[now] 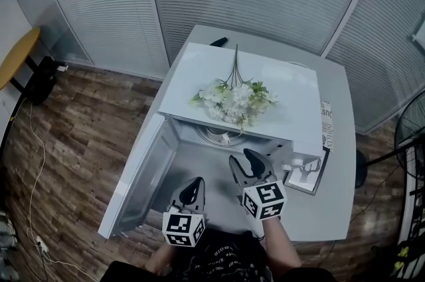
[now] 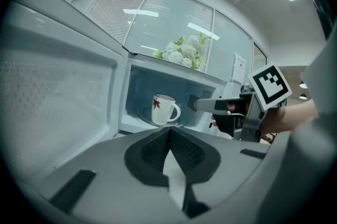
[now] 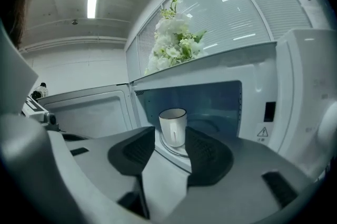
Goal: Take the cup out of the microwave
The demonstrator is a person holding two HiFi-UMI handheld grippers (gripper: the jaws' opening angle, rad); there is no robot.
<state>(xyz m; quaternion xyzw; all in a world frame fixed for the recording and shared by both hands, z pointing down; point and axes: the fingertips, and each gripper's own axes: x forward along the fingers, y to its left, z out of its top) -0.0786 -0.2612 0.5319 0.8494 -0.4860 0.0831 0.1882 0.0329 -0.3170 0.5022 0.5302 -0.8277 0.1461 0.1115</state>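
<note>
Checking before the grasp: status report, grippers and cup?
Left gripper shut, empty. Right gripper open, aimed at cup, not touching. Cup upright on the turntable inside microwave, door open. Nothing blocking the approach.

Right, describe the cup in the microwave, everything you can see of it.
The cup is a white mug, glossy like ceramic, with a thin dark rim line, a red leaf print on its side and a loop handle. It stands upright on the round turntable inside the open microwave. Only the turntable touches it; the right gripper, jaws open, points at it from in front without reaching it. Whether anything is inside cannot be seen.
</note>
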